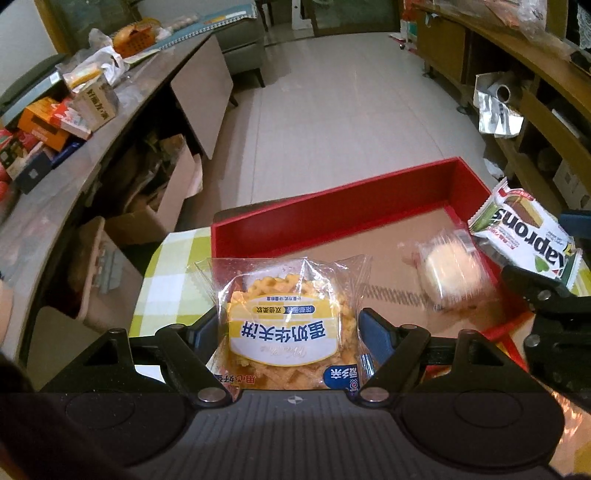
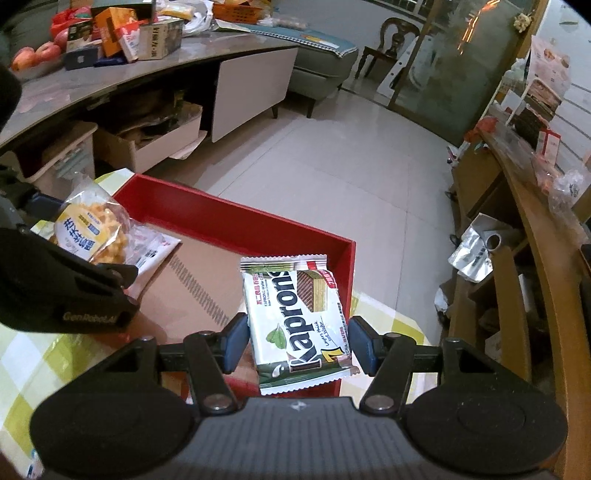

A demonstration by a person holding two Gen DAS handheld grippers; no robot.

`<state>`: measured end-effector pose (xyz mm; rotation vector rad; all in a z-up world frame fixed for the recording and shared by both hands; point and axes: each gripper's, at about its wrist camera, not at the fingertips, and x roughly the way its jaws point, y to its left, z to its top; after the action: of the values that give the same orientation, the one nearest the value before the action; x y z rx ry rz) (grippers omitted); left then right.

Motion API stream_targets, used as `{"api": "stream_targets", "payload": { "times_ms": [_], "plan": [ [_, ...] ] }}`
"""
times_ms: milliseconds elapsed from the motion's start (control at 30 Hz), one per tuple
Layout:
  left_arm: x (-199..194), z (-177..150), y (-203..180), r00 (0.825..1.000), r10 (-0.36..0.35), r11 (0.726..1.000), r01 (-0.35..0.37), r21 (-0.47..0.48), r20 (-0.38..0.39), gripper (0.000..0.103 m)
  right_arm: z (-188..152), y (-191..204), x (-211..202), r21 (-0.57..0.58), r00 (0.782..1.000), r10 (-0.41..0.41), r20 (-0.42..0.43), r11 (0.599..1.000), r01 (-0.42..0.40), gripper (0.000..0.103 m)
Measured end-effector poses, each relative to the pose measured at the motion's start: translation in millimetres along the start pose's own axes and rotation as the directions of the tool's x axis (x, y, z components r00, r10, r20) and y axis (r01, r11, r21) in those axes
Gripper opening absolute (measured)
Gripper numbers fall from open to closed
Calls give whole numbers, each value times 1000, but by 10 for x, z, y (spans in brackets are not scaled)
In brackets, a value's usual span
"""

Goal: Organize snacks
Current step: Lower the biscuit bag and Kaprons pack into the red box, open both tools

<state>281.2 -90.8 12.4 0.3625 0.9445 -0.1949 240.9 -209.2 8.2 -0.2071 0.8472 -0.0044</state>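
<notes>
Crowding the long tabletop (image 2: 155, 79) beyond the red box (image 1: 332, 206) are cartons and apples. Inside the box a blurred wrapped cake (image 1: 450, 273) shows. Over it, the left tool (image 1: 288, 328) grips a waffle packet (image 1: 286, 325); the right tool (image 2: 297, 341) grips a wafer packet (image 2: 295, 321).

I see a pale tiled floor (image 1: 343, 107) that shines a little. On one side is a long grey counter (image 2: 122, 79) piled with boxes (image 2: 122, 35) and red apples (image 2: 35, 53). A cardboard box (image 2: 147, 144) sits under it. A grey sofa (image 2: 317, 62) and a wooden chair (image 2: 397, 35) stand far back. Wooden shelves (image 2: 517, 206) run along the other side.
</notes>
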Motion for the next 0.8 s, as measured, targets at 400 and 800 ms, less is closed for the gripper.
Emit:
{"api": "stream_targets", "payload": {
  "times_ms": [400, 800],
  "plan": [
    [395, 147, -37, 999, 17, 1000, -17, -10, -32, 83, 110, 10, 609, 17, 999, 8, -39, 1000, -7, 64],
    [532, 133, 11, 996, -15, 998, 10, -65, -85, 87, 71, -29, 684, 42, 997, 53, -55, 998, -50, 65]
  ]
}}
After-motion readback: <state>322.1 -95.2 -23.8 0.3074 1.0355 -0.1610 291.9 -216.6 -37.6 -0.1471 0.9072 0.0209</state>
